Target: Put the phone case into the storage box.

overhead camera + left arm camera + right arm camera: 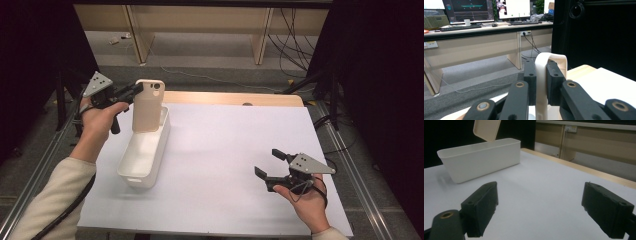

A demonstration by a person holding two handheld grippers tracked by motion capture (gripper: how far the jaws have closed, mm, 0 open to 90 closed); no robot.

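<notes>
Desk (225,165): a big white top with a wood strip along its far edge. It carries the box.

Box (145,152): a long white tub near the left edge of the desk. Its long side runs from the near edge toward the far edge. It is open on top. In the right gripper view the box (480,160) stands at the far left of the white top.

Phone case (148,105): a tan case held up over the far end of the box. It stands up tall, so its long side goes up and down. The round camera hole is near the top. Its low end dips into the far end of the box. I cannot tell if it touches the box. In the left gripper view the case (544,82) shows its thin edge.

Left gripper (134,91): it is closed tight on the phone case. It pinches the case by its top left edge, with one black jaw on each flat side.

Right gripper (272,164): it sits near the right near corner of the desk. Its jaws are wide apart, with nothing between them.
</notes>
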